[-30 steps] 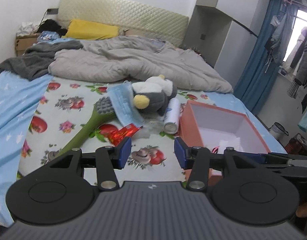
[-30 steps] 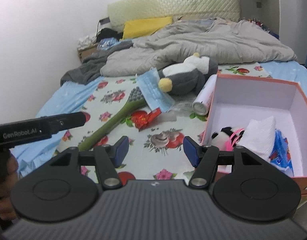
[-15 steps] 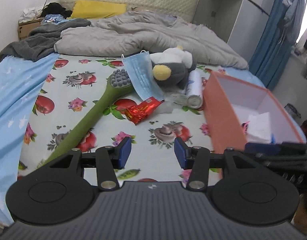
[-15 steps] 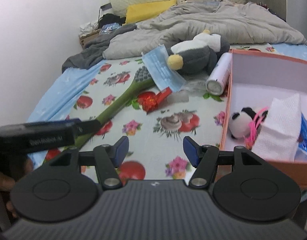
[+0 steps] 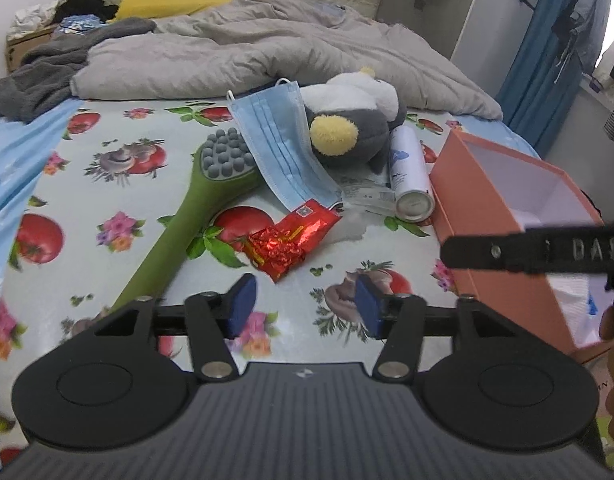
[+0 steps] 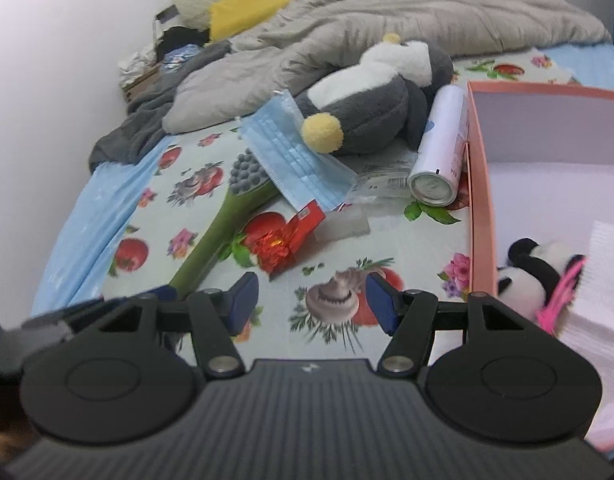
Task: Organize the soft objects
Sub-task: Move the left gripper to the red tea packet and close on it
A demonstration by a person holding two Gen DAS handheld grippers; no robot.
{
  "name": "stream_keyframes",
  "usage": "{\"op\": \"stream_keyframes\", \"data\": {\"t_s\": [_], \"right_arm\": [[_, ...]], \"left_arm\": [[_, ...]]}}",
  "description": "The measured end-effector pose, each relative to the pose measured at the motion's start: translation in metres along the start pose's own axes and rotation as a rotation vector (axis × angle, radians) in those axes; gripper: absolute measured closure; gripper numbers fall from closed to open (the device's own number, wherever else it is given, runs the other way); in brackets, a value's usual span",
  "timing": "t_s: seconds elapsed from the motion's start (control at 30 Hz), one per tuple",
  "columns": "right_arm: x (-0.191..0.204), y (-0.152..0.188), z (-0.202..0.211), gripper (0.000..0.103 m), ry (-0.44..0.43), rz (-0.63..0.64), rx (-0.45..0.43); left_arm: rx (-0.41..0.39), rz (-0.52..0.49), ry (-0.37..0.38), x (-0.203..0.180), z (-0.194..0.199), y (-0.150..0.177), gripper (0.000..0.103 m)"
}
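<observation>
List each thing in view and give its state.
Left gripper: empty, jaws opening.
Right gripper: open, empty.
Box: open, partly filled.
Penguin plush: lying on bed.
Face mask: leaning on plush.
Spray can: lying down.
Panda plush: in box.

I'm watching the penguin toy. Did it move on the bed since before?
No. The penguin plush lies between the blue face mask and the white spray can, as earlier; only the cameras came closer.

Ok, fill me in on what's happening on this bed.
A person holds two grippers over the bed, sorting soft things into the orange box. Neither holds anything: the left gripper is opening, the right gripper is open. The penguin plush and face mask still lie outside; a small panda is already boxed.
</observation>
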State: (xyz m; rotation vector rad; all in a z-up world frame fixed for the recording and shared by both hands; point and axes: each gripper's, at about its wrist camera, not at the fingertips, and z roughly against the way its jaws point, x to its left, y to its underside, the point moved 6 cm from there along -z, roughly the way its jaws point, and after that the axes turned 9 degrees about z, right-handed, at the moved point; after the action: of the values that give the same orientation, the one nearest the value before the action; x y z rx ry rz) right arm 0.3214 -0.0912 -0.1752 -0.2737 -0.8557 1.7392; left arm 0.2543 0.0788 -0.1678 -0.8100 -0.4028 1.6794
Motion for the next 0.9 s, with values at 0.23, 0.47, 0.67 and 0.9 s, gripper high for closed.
{"op": "stream_keyframes", "data": {"t_s": [0.23, 0.47, 0.67, 0.9], "right_arm": [[-0.023, -0.022, -0.049, 0.041, -0.028, -0.132, 0.097], [-0.035, -0.041, -0.085, 0.041, -0.013, -0.177, 0.146], [-0.056, -0.052, -0.125, 0.043, 0.026, -0.28, 0.191], [-0.069, -0.051, -0.157, 0.048, 0.038, -0.334, 0.25]], "left_arm": [[0.022, -0.048, 0.019, 0.004, -0.056, -0.009, 0.04], [0.037, -0.118, 0.014, 0.009, -0.105, -0.014, 0.04], [0.035, -0.17, 0.02, 0.015, -0.133, -0.023, 0.039], [0.04, -0.254, 0.044, 0.019, -0.156, -0.028, 0.033]]}}
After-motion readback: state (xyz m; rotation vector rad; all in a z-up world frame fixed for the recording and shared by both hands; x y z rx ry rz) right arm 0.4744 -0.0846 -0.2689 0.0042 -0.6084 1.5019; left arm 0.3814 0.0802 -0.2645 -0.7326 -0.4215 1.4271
